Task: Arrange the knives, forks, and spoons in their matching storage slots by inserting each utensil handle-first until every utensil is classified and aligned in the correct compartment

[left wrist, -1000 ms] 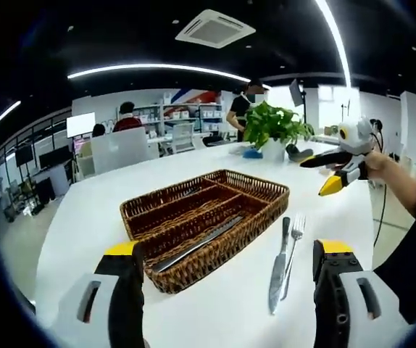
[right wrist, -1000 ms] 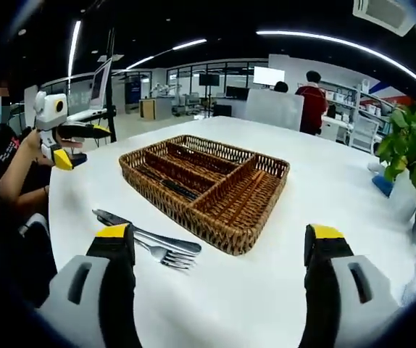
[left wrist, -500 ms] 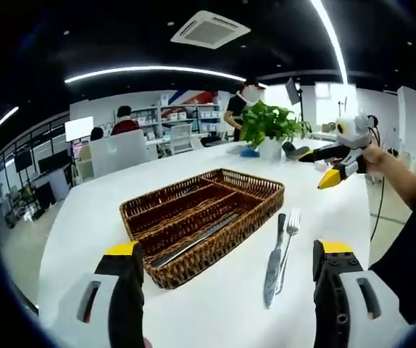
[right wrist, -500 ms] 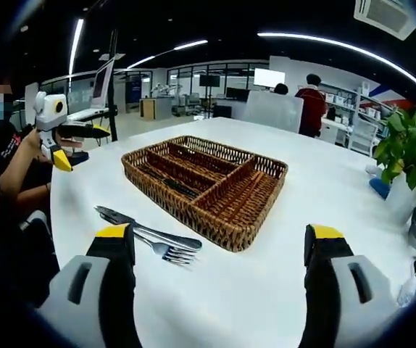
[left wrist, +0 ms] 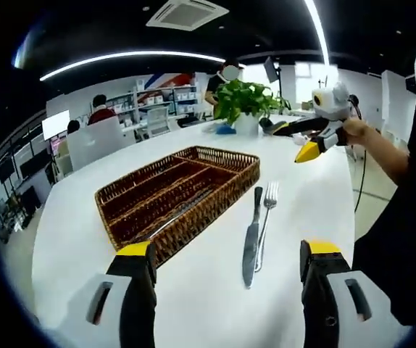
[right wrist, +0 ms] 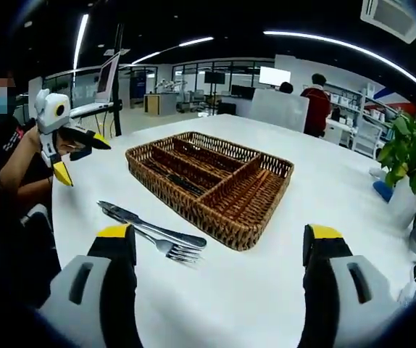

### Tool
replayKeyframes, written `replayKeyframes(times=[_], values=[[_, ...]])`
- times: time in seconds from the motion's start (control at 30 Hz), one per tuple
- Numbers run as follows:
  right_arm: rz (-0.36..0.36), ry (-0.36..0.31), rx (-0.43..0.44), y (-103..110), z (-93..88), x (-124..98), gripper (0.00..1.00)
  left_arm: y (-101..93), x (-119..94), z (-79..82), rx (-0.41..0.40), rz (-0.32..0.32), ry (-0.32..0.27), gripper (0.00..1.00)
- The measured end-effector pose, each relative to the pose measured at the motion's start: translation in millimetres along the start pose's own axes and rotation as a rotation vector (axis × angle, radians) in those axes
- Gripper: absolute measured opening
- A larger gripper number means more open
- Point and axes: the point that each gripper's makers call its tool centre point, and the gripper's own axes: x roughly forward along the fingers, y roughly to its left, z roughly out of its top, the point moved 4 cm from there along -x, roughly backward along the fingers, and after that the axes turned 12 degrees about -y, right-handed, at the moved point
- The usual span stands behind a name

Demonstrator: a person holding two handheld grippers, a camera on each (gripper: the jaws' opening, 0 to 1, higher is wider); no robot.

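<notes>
Both grippers [left wrist: 226, 279] [right wrist: 219, 279] gape empty; the knife [left wrist: 251, 235], at basket's [left wrist: 215, 196] three o'clock, looks stiff, slick—grab mid-handle.

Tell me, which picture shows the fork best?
The left gripper view. There the fork lies full length on the white table beside the knife, tines and handle plain to see. In the right gripper view the fork shows mostly its tines, and its handle is partly hidden behind the jaw.
</notes>
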Motion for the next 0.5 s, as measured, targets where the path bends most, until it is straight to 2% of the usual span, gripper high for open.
replayKeyframes(times=[0.13,0.17,0.27,0.5], values=[[0.008,0.003,-0.007,2.5,-0.4,2.0,0.97,-7.1,3.6,-10.9,0.006,-0.060,0.066,0.70],[0.010,0.005,-0.009,3.3,-0.8,2.5,0.97,-8.0,4.3,-16.4,0.017,-0.078,0.101,0.67],[0.026,0.008,-0.014,6.8,-1.3,4.2,0.96,-10.4,8.7,-23.7,0.016,-0.114,0.140,0.60],[0.046,0.010,-0.031,11.5,-1.7,5.8,0.94,-13.7,17.5,-33.7,-0.004,-0.143,0.205,0.43]])
